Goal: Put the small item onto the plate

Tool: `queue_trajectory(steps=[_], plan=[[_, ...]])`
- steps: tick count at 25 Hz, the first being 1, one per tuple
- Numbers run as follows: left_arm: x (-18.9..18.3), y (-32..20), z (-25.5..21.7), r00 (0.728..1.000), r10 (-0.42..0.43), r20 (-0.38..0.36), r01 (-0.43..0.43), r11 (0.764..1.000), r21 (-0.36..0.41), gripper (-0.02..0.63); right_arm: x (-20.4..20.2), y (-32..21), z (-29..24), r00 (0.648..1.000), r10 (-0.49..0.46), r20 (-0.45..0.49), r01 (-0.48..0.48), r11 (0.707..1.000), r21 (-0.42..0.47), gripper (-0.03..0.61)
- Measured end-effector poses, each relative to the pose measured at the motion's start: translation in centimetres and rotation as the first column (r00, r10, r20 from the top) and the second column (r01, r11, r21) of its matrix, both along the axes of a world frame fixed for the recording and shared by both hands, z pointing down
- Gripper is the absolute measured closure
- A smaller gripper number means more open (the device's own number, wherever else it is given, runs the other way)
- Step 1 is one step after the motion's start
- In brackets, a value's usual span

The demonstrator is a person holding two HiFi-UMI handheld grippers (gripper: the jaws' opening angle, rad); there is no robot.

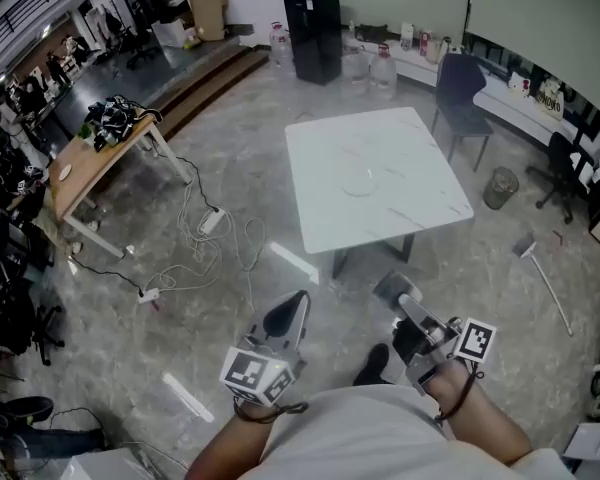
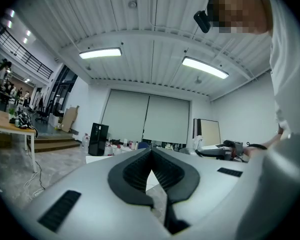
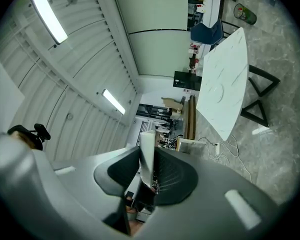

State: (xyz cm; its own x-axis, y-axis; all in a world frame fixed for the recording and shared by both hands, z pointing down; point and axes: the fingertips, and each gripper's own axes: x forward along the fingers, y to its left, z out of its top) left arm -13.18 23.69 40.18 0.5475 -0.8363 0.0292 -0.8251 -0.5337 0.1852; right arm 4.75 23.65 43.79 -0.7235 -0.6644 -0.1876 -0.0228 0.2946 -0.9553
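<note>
My right gripper (image 3: 149,156) is clamped on the small item (image 3: 146,146), a thin white piece standing between the pads with its long axis running out along the jaws. The left gripper (image 2: 151,153) is closed on nothing. Both are held low and tucked close to the torso, pointing forward over the floor (image 1: 230,168). The plate (image 1: 360,182) (faint, pale on a pale top) lies near the middle of the white worktop (image 1: 420,208), straight ahead and well apart from both grippers. The right one is slightly nearer and carries the load, so I judge the next move to be a long forward reach with that arm.
</note>
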Motion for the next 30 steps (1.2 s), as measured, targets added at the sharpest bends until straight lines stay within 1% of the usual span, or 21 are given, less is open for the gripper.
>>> queue_trajectory(steps=[6,11,19,27,30], plan=[[5.8,-8.1,-0.3,1.0,-0.02,-0.023,0.019,1.0,-0.004,0.609,4.6,-8.4,-0.3,0.999,-0.051,-0.006,0.051,0.999,-0.006,0.492],[9.5,-13.0,-0.5,0.999,-0.04,-0.022,0.039,0.999,-0.007,0.609,8.1,-13.4,-0.1,0.997,-0.076,-0.009,0.076,0.997,-0.005,0.492],[12.7,-17.5,-0.4,0.999,-0.041,-0.017,0.041,0.999,-0.009,0.609,12.3,-17.9,0.0,0.998,-0.058,-0.005,0.058,0.998,-0.017,0.492],[14.6,-23.5,0.2,0.999,0.007,-0.037,-0.007,1.0,0.002,0.609,13.6,-22.7,0.3,1.0,-0.019,-0.021,0.018,1.0,-0.016,0.492],[14.7,-26.6,0.3,0.999,0.022,-0.042,-0.022,1.0,0.002,0.609,13.2,-25.2,0.3,1.0,-0.012,-0.026,0.012,1.0,-0.019,0.492]])
